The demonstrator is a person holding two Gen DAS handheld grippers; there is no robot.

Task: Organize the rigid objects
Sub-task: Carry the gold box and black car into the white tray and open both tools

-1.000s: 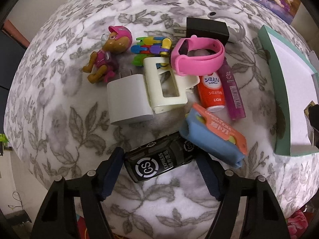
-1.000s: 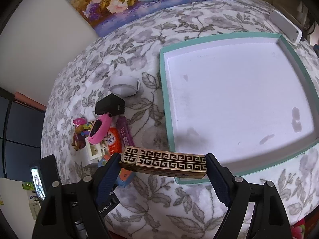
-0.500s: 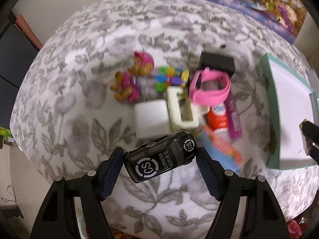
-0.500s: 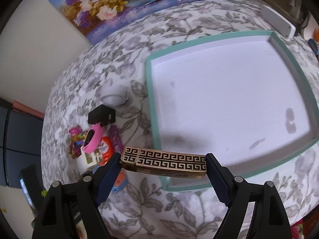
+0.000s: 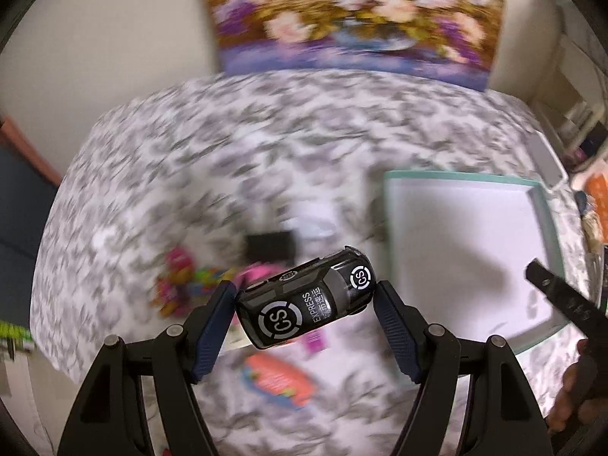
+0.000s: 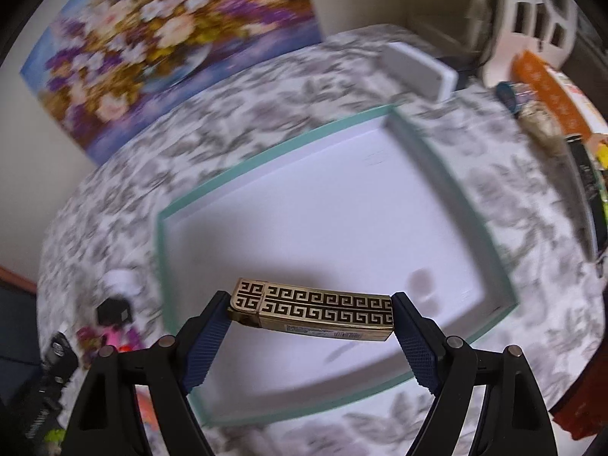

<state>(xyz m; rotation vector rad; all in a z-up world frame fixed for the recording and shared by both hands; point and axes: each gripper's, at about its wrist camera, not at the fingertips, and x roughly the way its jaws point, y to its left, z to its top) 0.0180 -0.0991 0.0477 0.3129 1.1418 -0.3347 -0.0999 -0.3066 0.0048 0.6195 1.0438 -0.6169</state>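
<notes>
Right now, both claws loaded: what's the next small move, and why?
Probably lower the right claw and set the gold case into the tray. It already hangs over the tray's bare white floor, while the left claw with the toy car is short of the rim.

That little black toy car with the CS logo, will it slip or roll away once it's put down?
The glossy black toy car looks hard and smooth, so it may slip; the left gripper clamps only its ends. It likely has wheels, so it could roll in the teal-rimmed tray.
</notes>
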